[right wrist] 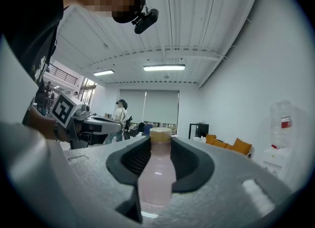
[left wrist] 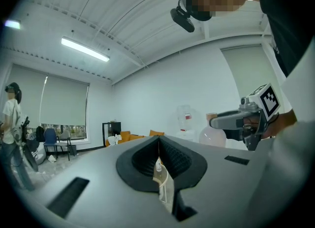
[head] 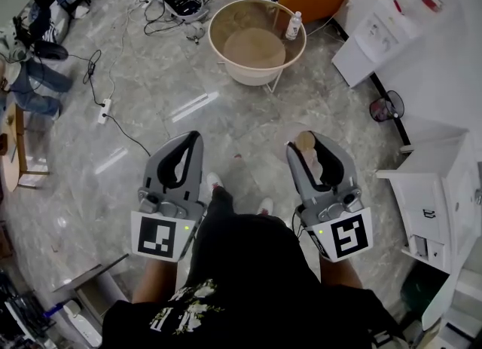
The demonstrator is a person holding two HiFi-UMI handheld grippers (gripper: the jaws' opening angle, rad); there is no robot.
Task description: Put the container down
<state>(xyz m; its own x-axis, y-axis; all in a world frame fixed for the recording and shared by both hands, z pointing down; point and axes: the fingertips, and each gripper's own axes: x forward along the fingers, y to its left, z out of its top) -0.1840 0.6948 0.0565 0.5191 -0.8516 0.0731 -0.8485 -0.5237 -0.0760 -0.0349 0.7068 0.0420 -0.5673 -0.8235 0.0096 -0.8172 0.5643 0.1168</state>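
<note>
Container, a pink bottle with a tan cap, stands upright, clamped between the 2 jaws of your right gripper. At 12 o'clock, well apart, is the round table. Your left gripper, at 9 o'clock of the right, is closed and empty. 1 small bottle stands at the table's 2 o'clock edge.

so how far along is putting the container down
Done: the pink bottle is clamped upright in the right gripper's jaws. In hand: it hangs above the floor, short of the round table. Left: lower it onto a surface and open the jaws. The left gripper is shut and empty.
</note>
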